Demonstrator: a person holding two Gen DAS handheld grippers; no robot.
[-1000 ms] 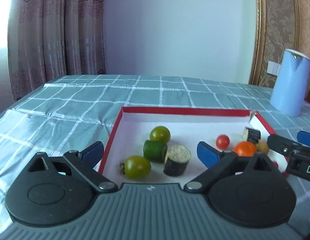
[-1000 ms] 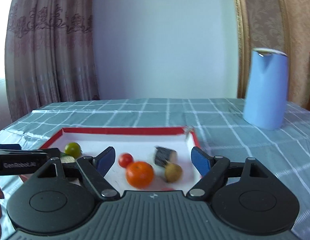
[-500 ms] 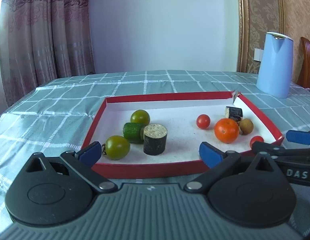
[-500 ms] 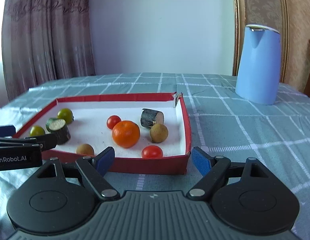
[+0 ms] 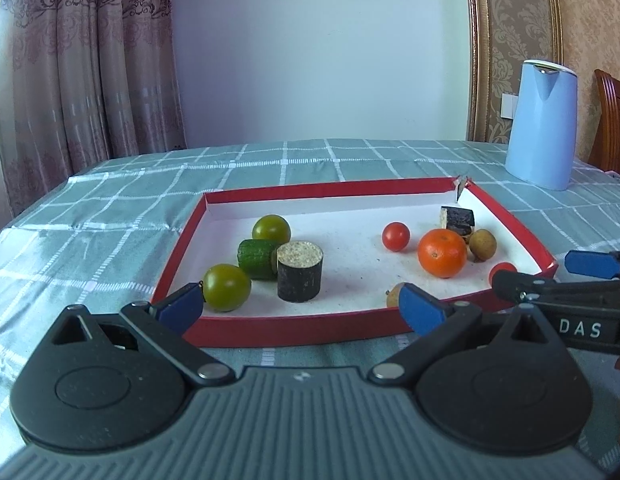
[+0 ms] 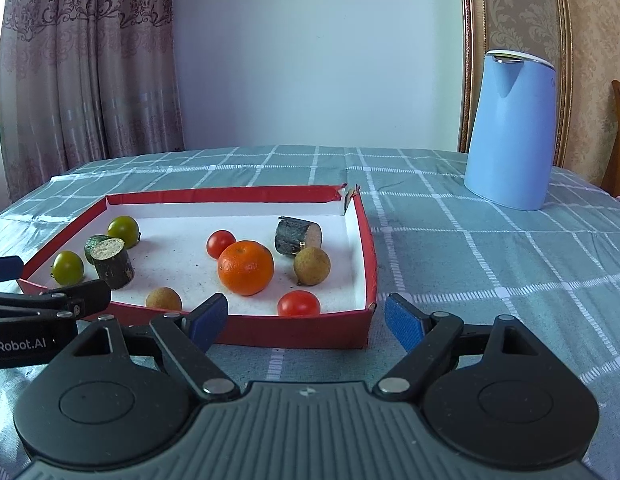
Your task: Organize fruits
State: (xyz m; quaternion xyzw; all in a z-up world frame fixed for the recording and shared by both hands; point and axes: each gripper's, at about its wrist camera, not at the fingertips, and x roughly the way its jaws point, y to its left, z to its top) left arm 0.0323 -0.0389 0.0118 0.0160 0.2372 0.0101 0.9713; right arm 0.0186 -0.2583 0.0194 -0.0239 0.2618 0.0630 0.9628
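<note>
A shallow red tray (image 5: 294, 329) (image 6: 294, 334) with a white floor holds the fruit. On its left are two green tomatoes (image 5: 226, 287) (image 6: 68, 267), a green cucumber piece (image 5: 256, 258) and a dark cylinder (image 5: 300, 272) (image 6: 112, 263). On its right lie an orange (image 5: 442, 253) (image 6: 246, 267), two red tomatoes (image 5: 395, 236) (image 6: 299, 303), two brown longans (image 5: 483, 243) (image 6: 312, 266) and a dark chunk (image 5: 457, 220) (image 6: 298, 237). My left gripper (image 5: 300, 308) stands open just before the tray's near wall. My right gripper (image 6: 306, 322) is open at the tray's near right corner. Both hold nothing.
A blue kettle (image 5: 544, 124) (image 6: 510, 130) stands at the back right on the green checked tablecloth (image 6: 490, 264). A wooden chair (image 5: 612, 120) is behind it and curtains (image 5: 82, 60) hang at the left. Each gripper's fingers show at the edge of the other's view.
Both grippers have drawn back from over the tray to in front of its near wall. The fruit has not moved. Both grippers stay open.
</note>
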